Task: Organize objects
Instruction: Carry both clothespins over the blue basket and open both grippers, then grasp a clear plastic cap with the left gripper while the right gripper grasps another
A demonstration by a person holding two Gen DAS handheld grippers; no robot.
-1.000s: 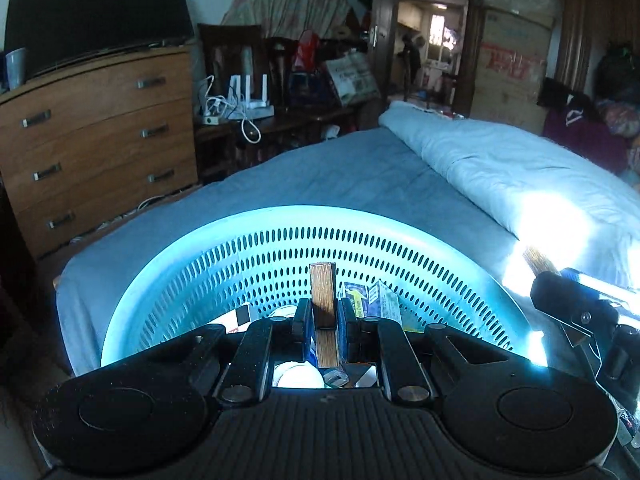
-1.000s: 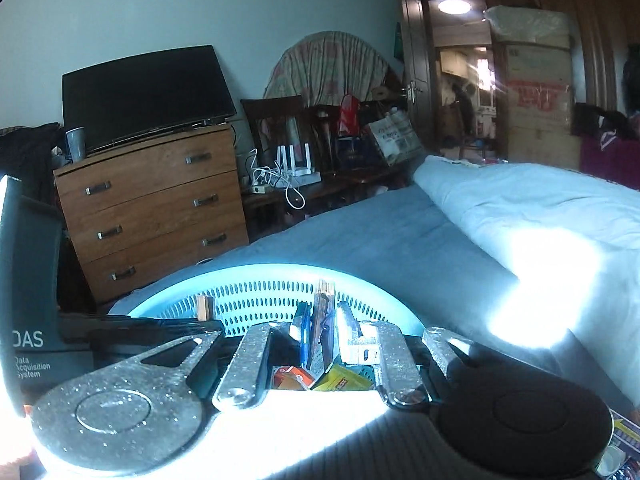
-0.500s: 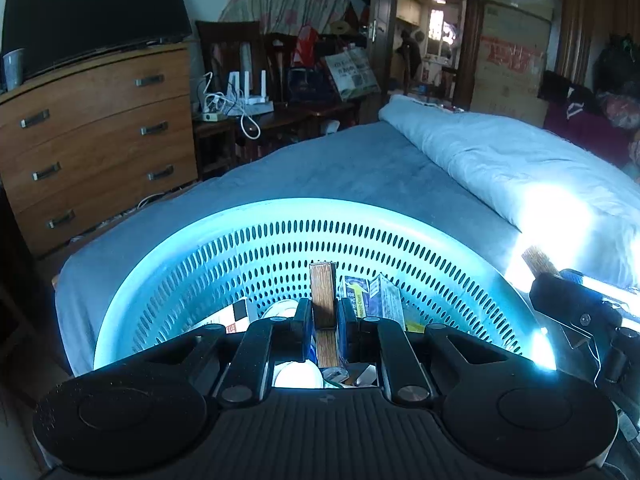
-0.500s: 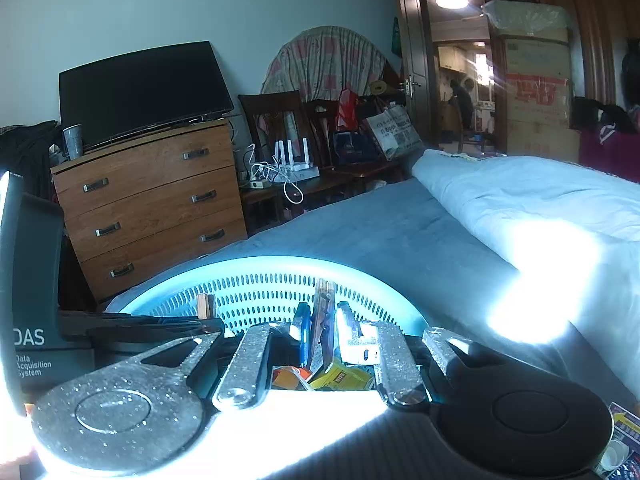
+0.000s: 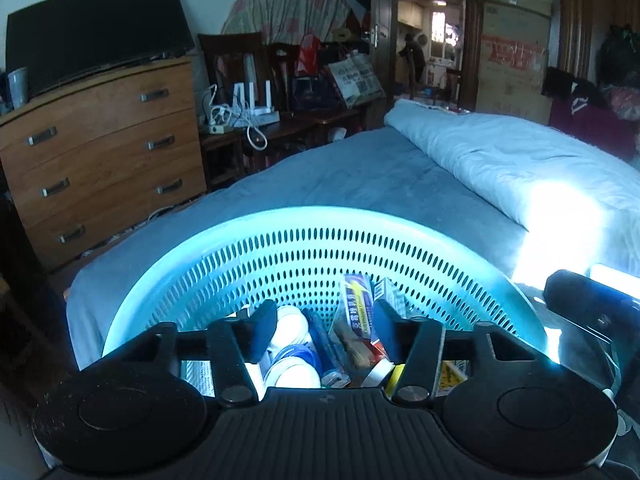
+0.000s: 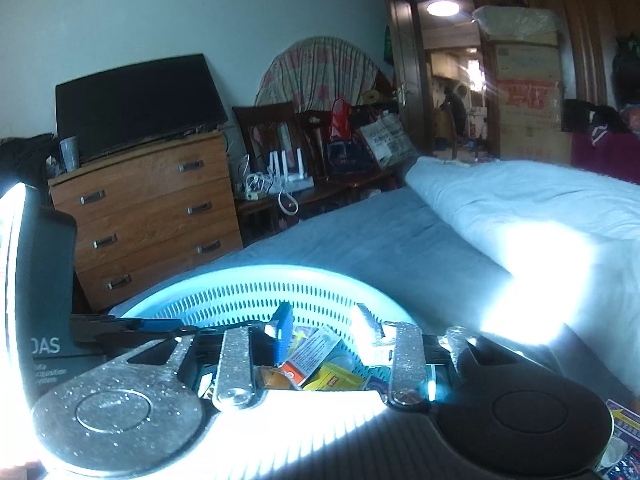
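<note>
- left tool (image 5: 322, 322) is over the round light-blue perforated plastic basket (image 5: 280, 248), jaws opening, nothing pinched between them
- right tool (image 6: 324, 326) is also over that basket (image 6: 256, 280), jaws opening and empty
- basket sits on the blue-grey bed (image 5: 360, 176) and is stuffed with small boxes and packets (image 5: 356, 316), plus a white round tub (image 5: 292, 328)

Left gripper (image 5: 322, 326): tilted downward, jaws opening, dark fingers (image 5: 262, 330) spread apart with nothing pressed between the pads. Right gripper (image 6: 326, 326): pitched slightly downward, jaws opening, blue-padded fingertips (image 6: 283, 326) parted and clamping nothing. In the left wrist view, the right gripper's dark body shows at the right edge.
</note>
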